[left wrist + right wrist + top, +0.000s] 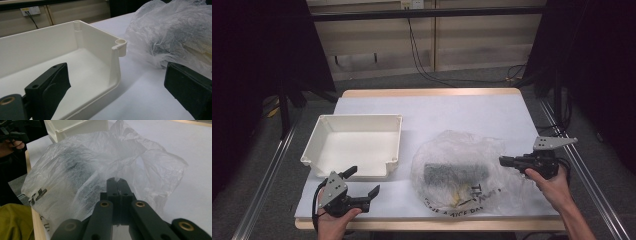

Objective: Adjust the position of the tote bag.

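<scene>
pinching the edge of the plastic bag [105, 165], the right gripper [117, 181] has its jaws pressed together. the left gripper [362, 186] (jaws wide, holding nothing) sits left of the bag, near the white bin [357, 145].

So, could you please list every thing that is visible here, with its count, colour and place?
plastic bag: one, clear with dark print, on the table right of centre
roll: one, dark grey, inside the plastic bag
tray: one, white, on the table's left half
table: one, white sheet over a wooden edge
left gripper: one, black, jaws open, near the tray's front
right gripper: one, black, jaws shut on the plastic bag's right edge
</scene>
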Demonstrator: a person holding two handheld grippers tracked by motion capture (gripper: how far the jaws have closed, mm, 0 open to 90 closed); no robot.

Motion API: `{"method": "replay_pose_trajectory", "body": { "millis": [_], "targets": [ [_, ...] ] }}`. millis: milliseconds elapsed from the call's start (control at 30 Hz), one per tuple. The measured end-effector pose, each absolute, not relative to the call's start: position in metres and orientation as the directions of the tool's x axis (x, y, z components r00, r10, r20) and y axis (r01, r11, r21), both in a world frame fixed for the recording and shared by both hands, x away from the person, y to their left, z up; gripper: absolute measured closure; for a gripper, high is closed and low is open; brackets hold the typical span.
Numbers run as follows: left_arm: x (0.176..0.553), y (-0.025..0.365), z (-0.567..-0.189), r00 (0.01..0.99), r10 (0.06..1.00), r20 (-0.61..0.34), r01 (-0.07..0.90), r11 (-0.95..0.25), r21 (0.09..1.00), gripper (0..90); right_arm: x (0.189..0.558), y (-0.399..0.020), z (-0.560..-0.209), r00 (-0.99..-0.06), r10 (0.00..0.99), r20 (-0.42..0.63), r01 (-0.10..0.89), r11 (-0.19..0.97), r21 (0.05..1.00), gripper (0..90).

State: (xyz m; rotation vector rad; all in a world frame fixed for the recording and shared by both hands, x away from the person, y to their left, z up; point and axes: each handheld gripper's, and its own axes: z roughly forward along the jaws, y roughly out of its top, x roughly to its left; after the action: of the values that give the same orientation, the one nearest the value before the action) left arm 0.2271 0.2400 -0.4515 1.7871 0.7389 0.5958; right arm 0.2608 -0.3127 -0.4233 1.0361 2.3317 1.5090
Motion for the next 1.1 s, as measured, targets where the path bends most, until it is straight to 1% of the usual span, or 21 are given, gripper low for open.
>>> {"method": "replay_pose_trajectory", "body": {
  "millis": [67, 167, 333, 467, 633, 867, 967, 1067, 1100],
  "targets": [
    [0.227, 0.242, -0.451, 0.683, 0.728, 0.058, 0.194, -0.257, 0.947, 6.0, 0.260, -0.312, -0.422, -0.744, 0.633, 0.216, 0.453, 0.240, 0.858, 90.0],
    [0.226, 0.241, -0.451, 0.686, 0.727, 0.038, 0.199, -0.238, 0.951, 6.8, 0.259, -0.311, -0.420, -0.746, 0.632, 0.209, 0.444, 0.239, 0.864, 90.0],
    [0.225, 0.240, -0.450, 0.697, 0.716, 0.048, 0.193, -0.252, 0.948, 7.8, 0.256, -0.312, -0.412, -0.752, 0.628, 0.201, 0.422, 0.224, 0.879, 90.0],
    [0.224, 0.239, -0.450, 0.699, 0.715, 0.033, 0.193, -0.233, 0.953, 9.2, 0.255, -0.312, -0.408, -0.756, 0.620, 0.209, 0.413, 0.204, 0.888, 90.0],
    [0.225, 0.237, -0.451, 0.704, 0.709, 0.049, 0.191, -0.256, 0.948, 13.4, 0.253, -0.312, -0.401, -0.757, 0.622, 0.200, 0.398, 0.197, 0.896, 90.0],
    [0.225, 0.235, -0.449, 0.702, 0.711, 0.035, 0.191, -0.236, 0.953, 15.2, 0.253, -0.309, -0.391, -0.771, 0.602, 0.207, 0.381, 0.176, 0.908, 90.0],
    [0.225, 0.232, -0.446, 0.709, 0.704, 0.045, 0.174, -0.236, 0.956, 18.3, 0.254, -0.306, -0.387, -0.775, 0.601, 0.198, 0.371, 0.178, 0.912, 90.0],
    [0.227, 0.226, -0.444, 0.721, 0.691, 0.052, 0.168, -0.247, 0.954, 19.2, 0.254, -0.304, -0.383, -0.778, 0.598, 0.190, 0.359, 0.175, 0.917, 90.0],
    [0.228, 0.224, -0.444, 0.731, 0.680, 0.054, 0.162, -0.250, 0.954, 21.2, 0.254, -0.303, -0.381, -0.780, 0.597, 0.187, 0.354, 0.174, 0.919, 90.0]
  ]
}}
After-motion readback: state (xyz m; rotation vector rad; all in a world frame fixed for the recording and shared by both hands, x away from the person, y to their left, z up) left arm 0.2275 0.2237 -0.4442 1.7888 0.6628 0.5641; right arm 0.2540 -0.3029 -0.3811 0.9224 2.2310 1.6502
